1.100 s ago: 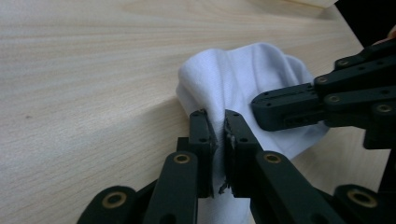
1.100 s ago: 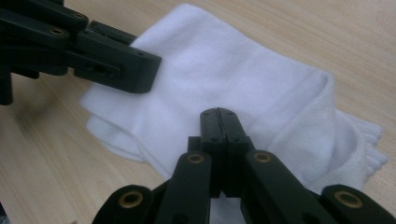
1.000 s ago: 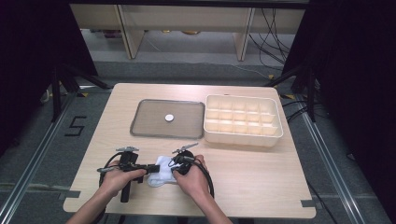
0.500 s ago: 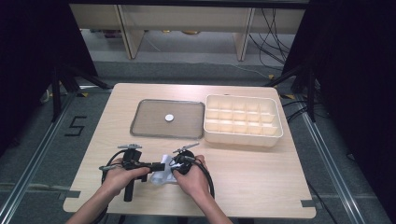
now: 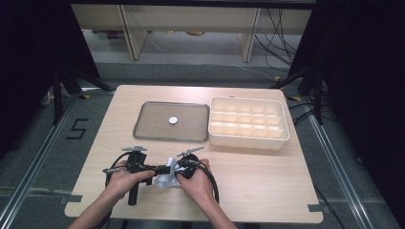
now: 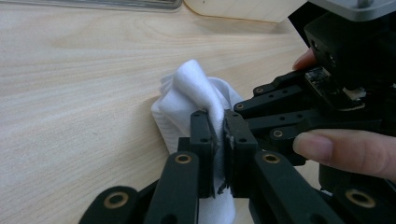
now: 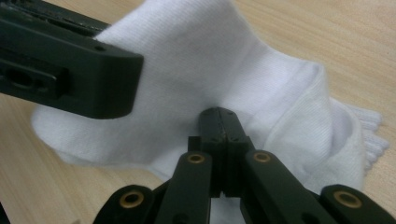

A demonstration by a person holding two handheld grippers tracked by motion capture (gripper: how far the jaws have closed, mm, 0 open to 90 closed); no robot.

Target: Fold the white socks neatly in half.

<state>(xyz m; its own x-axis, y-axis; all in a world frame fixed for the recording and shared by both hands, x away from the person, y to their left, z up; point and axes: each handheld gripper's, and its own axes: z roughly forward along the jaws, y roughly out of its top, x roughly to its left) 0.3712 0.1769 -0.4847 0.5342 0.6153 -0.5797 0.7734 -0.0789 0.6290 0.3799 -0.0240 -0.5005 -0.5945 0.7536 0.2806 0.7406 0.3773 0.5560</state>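
so right now we've got the left gripper clamped on a fold of the white sock, jaws pinched nearly together with only the fabric between them. the sock sits at the near edge of the desk, bunched up between our two hands, well short of the grey tray and the cream compartment box at the back. in the high view it's a small white lump with the left gripper coming in from its left side.

moving across, the right gripper is also closed, with its tips buried in the knit near the middle of the sock. from its own view it looks like it has a pinch of cloth, though the jaws are so tight we can't see much of it in there. in the high view the right gripper sits just beside the other one.

our take on doing this bit well: both pinches sit very close together, so pulling apart gently and level should spread the fabric without tearing free. keep the tension even, since that thin fold could slip out of the left jaws if we yank. the cuff and toe are hard to tell apart in this crumple, so we'd tease it open slowly, low over the desk, before deciding which end to regrip.
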